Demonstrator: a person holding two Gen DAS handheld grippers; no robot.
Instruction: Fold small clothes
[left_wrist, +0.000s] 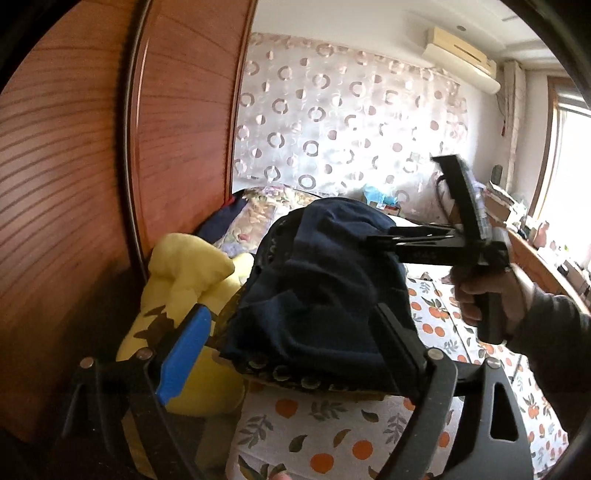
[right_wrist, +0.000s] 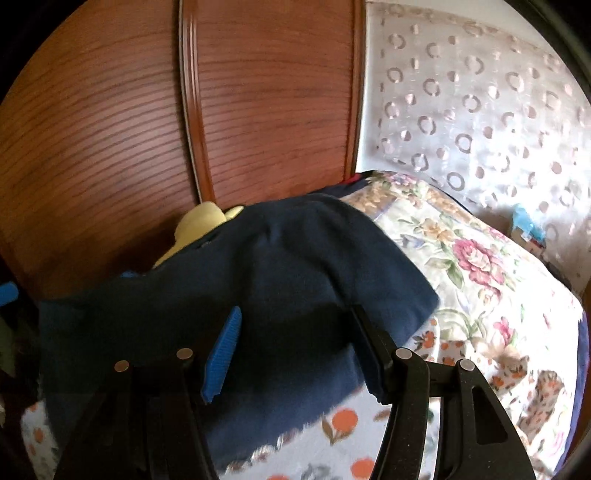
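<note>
The left gripper (left_wrist: 291, 343) had its jaws spread wide, and the dark navy garment (left_wrist: 325, 295) bulged between them without either pad pinching it. The right gripper (right_wrist: 295, 350) stood about half open over the same garment (right_wrist: 258, 280), which lay in a heap on the orange-print bedsheet (right_wrist: 340, 424); its pads did not press the cloth either. Only the left wrist view showed the right gripper (left_wrist: 373, 240) from outside, a hand (left_wrist: 484, 291) on its handle, reaching to the cloth's far edge, and an air conditioner (left_wrist: 461, 59). One yellow plush toy (left_wrist: 184, 280) sat beside the wooden wardrobe (left_wrist: 92, 166). The floral quilt (right_wrist: 461, 251) showed best from the right.
</note>
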